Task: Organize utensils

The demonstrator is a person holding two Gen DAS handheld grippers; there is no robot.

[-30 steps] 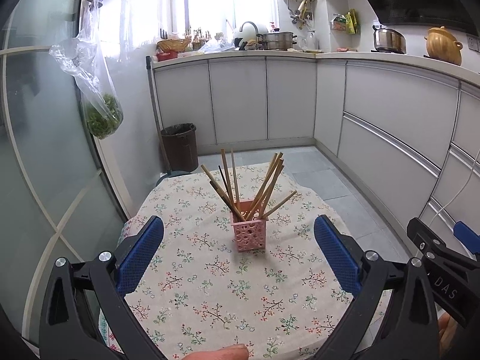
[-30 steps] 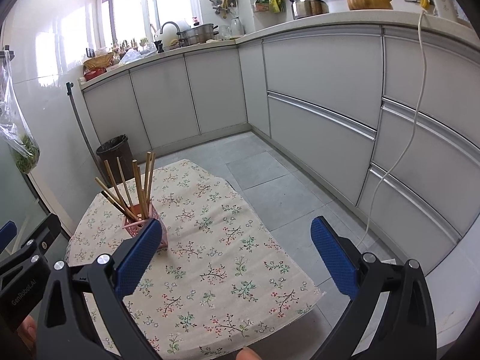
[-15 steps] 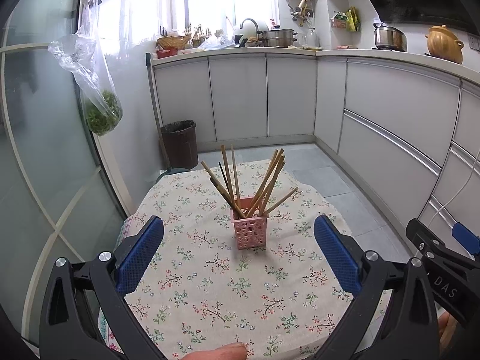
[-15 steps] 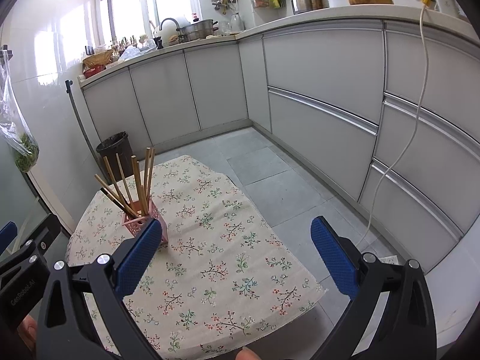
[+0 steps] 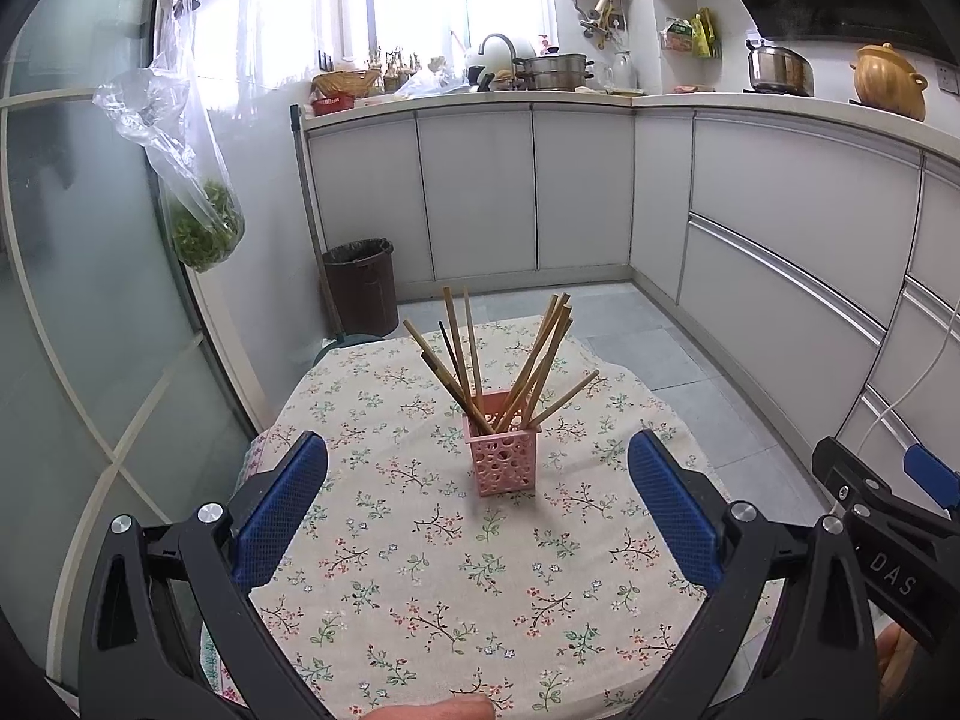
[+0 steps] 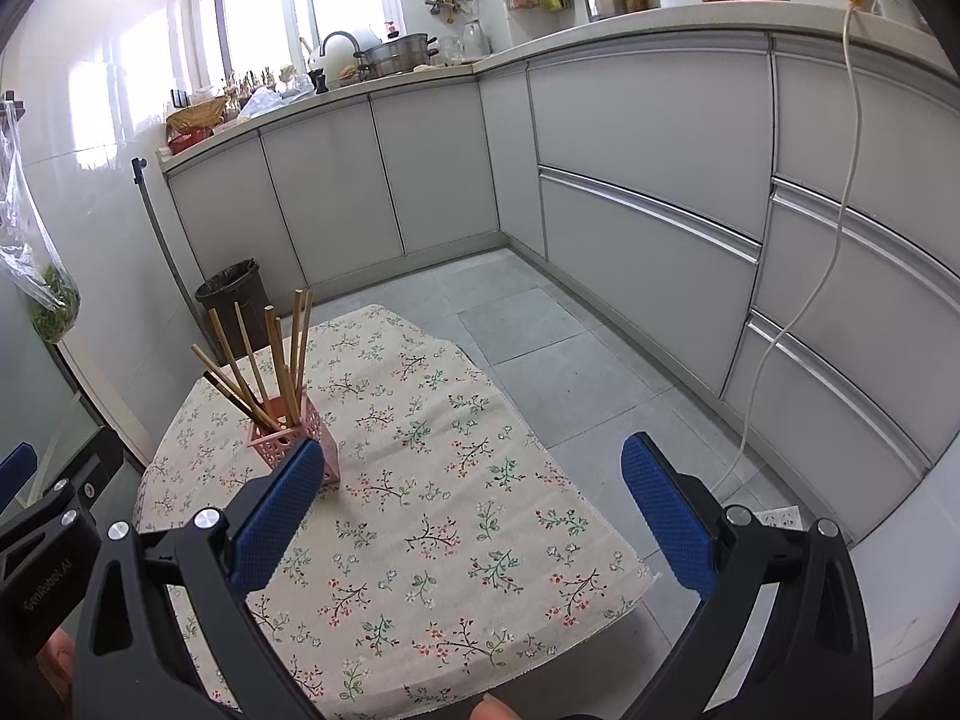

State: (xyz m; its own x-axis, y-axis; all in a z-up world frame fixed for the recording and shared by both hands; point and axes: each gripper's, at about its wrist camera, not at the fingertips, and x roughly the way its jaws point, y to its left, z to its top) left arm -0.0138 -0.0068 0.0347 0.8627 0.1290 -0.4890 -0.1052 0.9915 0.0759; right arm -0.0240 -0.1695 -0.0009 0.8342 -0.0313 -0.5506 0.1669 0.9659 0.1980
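A pink perforated holder [image 5: 503, 457] stands upright on the floral tablecloth [image 5: 420, 570] near the table's middle. Several wooden chopsticks [image 5: 528, 360] fan out of it. The holder also shows in the right wrist view [image 6: 294, 441], partly behind the left finger. My left gripper [image 5: 477, 510] is open and empty, a little in front of the holder. My right gripper [image 6: 471, 522] is open and empty, to the right of the holder, over the table. The right gripper also shows at the left wrist view's right edge [image 5: 888, 510].
Grey cabinets [image 5: 480, 192] line the back and right walls. A dark bin [image 5: 360, 285] stands behind the table. A bag of greens [image 5: 198, 228] hangs on the glass door at left. A white cable [image 6: 798, 312] hangs down the right cabinets.
Both grippers have drawn back slightly from the holder and tilted up a little. Both stay open and empty. The holder and chopsticks have not moved.
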